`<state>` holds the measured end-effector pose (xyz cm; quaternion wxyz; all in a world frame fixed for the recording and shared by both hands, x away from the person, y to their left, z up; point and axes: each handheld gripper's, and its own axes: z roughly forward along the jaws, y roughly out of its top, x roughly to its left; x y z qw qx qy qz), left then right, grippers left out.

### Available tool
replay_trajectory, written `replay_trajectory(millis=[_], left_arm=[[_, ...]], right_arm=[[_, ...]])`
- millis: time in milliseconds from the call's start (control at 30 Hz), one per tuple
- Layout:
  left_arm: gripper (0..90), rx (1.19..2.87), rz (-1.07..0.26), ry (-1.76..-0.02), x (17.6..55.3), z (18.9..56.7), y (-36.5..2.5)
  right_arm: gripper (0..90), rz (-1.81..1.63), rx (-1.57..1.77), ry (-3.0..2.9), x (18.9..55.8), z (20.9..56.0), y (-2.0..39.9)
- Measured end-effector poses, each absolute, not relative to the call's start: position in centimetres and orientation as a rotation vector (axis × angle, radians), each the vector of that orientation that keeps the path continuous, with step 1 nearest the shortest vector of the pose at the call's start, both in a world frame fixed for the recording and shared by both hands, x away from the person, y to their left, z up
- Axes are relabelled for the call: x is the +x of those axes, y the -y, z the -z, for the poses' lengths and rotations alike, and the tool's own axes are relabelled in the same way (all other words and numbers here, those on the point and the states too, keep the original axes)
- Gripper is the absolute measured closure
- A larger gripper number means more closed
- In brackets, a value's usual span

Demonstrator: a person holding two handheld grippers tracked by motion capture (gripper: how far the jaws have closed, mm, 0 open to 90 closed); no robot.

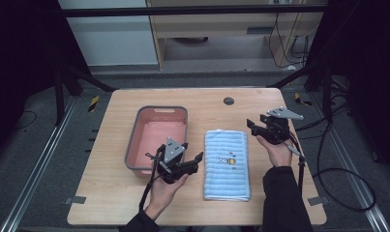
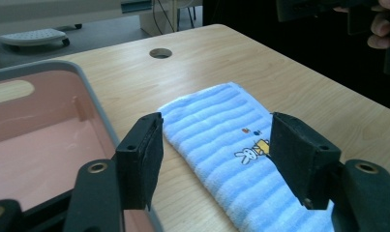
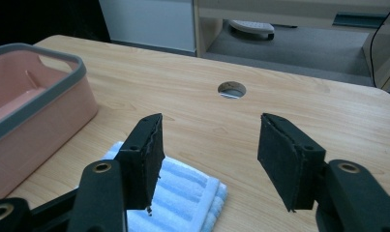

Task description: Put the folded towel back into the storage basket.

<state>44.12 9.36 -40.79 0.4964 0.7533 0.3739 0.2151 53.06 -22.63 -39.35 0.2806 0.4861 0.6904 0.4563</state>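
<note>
Left claw [image 1: 191, 151] and right claw [image 1: 252, 126] agape, nothing gripped

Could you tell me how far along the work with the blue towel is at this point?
Done: the blue towel lies folded flat on the table. In hand: the left gripper hovers open over the towel's long edge and the right gripper open over its far corner; neither touches it. Left: gripping and moving it, perhaps into the pink basin, which holds nothing.
</note>
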Motion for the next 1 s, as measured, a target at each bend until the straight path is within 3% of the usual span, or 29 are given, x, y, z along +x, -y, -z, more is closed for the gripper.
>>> replay_trajectory(millis=[333,1000], left_arm=[[42.1,1.882,-0.473,-0.905,43.7,43.2,-7.1],[47.8,1.988,-0.442,-0.942,43.3,47.2,-6.3]], right_arm=[[46.9,-1.223,1.318,-1.87,53.3,40.6,22.9],[51.5,-1.148,1.372,-1.941,55.1,44.7,22.6]])
